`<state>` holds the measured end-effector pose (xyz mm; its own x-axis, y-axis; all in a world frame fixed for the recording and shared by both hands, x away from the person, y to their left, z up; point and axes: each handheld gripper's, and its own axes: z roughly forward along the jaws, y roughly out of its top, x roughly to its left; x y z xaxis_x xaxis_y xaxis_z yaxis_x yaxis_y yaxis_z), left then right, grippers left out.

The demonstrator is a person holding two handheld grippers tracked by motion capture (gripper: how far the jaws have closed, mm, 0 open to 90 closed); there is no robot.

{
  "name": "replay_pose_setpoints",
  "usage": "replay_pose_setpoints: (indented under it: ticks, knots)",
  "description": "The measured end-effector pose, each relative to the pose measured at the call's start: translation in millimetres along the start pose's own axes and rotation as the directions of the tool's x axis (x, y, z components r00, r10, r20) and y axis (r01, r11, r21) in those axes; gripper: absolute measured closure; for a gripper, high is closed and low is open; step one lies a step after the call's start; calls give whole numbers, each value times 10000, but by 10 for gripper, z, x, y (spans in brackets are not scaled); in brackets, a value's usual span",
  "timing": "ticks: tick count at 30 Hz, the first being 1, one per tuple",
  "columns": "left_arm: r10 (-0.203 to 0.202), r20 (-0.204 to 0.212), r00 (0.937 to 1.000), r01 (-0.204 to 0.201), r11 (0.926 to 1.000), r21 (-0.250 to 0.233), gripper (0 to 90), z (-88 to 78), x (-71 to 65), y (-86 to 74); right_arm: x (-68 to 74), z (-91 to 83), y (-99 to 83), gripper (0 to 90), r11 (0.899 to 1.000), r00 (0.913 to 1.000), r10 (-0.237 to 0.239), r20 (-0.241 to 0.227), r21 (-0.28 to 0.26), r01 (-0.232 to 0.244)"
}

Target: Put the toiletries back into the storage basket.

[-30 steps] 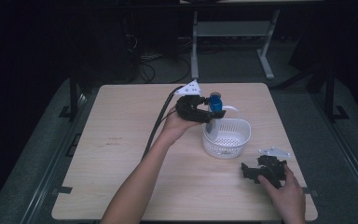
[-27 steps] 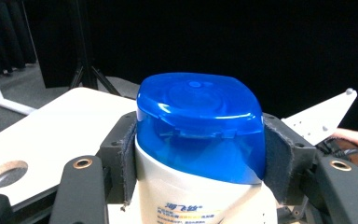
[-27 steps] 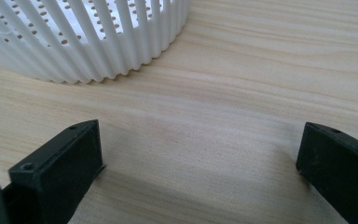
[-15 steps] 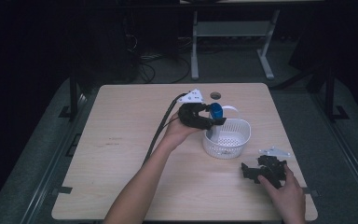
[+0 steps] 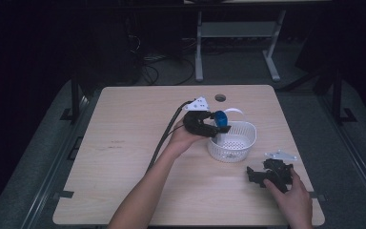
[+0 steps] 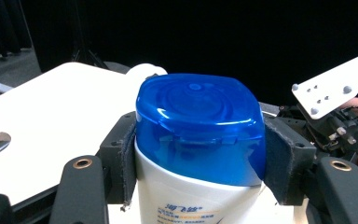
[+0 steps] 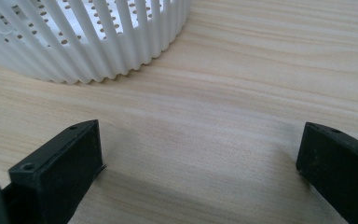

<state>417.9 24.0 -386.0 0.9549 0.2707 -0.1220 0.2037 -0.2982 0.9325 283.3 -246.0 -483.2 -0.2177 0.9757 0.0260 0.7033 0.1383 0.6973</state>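
Observation:
A white bottle with a blue cap [image 6: 199, 126] sits between the pads of my left gripper [image 6: 199, 158], which is shut on it just below and around the cap. In the high view that gripper [image 5: 218, 125] holds the bottle [image 5: 220, 117] over the near-left rim of a white slotted basket [image 5: 240, 143]. My right gripper [image 5: 257, 174] rests on the table at the front right, held by a hand. Its jaws stand wide open over bare wood [image 7: 200, 154], with the basket wall [image 7: 98, 42] ahead of them.
The wooden table [image 5: 124, 143] has a round cable hole [image 5: 220, 98] near its far edge. A black cable [image 5: 164, 138] trails from the left gripper toward the near left. Dark floor and a stand's legs lie beyond the table.
My left gripper has carried the bottle down and toward the near rim of the basket. The right gripper has stayed where it was.

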Motion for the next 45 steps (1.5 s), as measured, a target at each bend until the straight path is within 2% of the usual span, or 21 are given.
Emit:
replay_pose_setpoints:
  ticks: [10, 19, 24, 30, 34, 38, 45]
  knots:
    - [184, -82, 9998, -182, 9995, 273, 372, 31, -17, -43, 0, 0, 0, 0, 10000, 10000, -2, 2, 0, 2]
    - [147, -72, 9999, -145, 9997, 202, 370, 29, -24, -65, 0, 0, 0, 0, 10000, 10000, -2, 2, -2, 2]
    - [43, 24, 10000, -43, 10000, -63, 366, 29, -26, -104, 0, 0, 0, 0, 10000, 10000, -4, 2, 0, 4]
    - [-24, 8, 10000, 24, 10000, -42, 277, 18, -25, -103, 0, 0, 0, 0, 10000, 10000, -5, 2, -1, 5]
    - [-9, -17, 10000, 9, 10000, 6, 200, -22, -35, -91, 0, 0, 0, 0, 10000, 10000, -2, 1, 0, 2]
    - [108, -269, 9996, -100, 9996, 282, 154, -120, -67, -80, -1, -1, 0, 0, 10000, 10000, -15, -12, 7, 15]
    - [177, -684, 9975, -133, 9978, 644, 141, -341, -58, -84, 1, 0, 0, 0, 10000, 10000, 23, -8, -6, -23]
